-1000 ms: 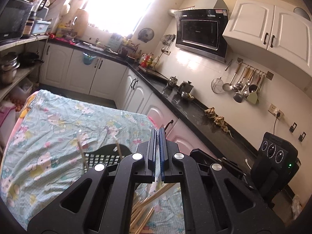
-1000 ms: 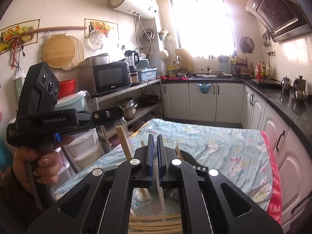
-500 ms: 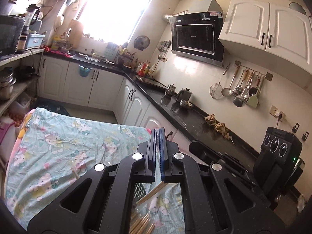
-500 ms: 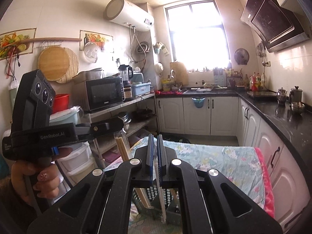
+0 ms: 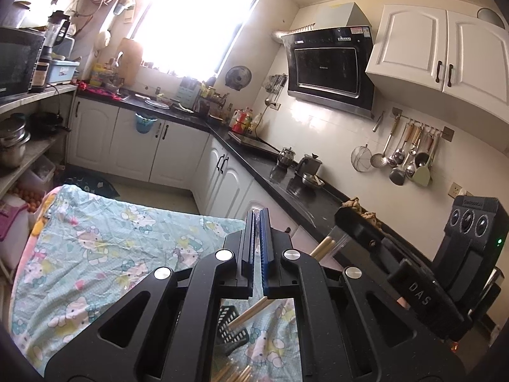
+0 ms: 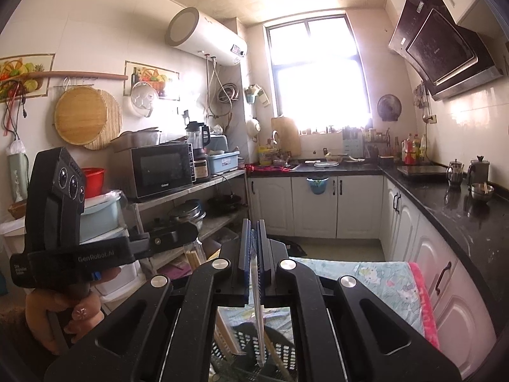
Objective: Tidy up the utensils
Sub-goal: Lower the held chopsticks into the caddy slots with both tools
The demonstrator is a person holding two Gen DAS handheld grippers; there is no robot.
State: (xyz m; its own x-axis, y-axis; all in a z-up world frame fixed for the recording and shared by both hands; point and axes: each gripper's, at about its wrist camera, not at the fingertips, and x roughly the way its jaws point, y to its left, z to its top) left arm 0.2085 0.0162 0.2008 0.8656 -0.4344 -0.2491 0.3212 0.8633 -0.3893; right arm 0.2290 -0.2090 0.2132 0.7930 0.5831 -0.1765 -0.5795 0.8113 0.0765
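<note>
Far left, over the worktop [image 5: 95, 254] draped in a pale blue cartoon-print cloth: left tongs [image 5: 257, 248] pressed together, only a sliver of gap showing. Impossible to tell from their own view whether anything sits in that sliver. Seen from the right wrist, though, a bundle of pale wooden chopsticks in a clear plastic sleeve [image 6: 192, 256] hanging just under their tip, so probably pinched at the sleeve's top.

Below and just ahead of both tools: a black perforated plastic basket [image 6: 241, 340] on the cloth, loose wooden chopsticks [image 5: 251, 310] already leaning out of it. Long axis of those tilted, foot in the basket, upper ends rising to the right toward the other tool.

To the right: right tongs [image 6: 253, 254] closed on a thin pale translucent strip [image 6: 258, 312]. Strip running near-vertical, straight down from the pads, lower end just inside the basket's mouth. Hard to say whether it is a slim utensil or an edge of wrapping.

Judging by this layout, right side nearer to a drop: basket directly beneath, strip already lined up with the opening, needing little more than a short descent and release. Left side set further off, basket lying down and to its right, so a sideways carry likely needed before lowering the sleeved bundle upright.
</note>
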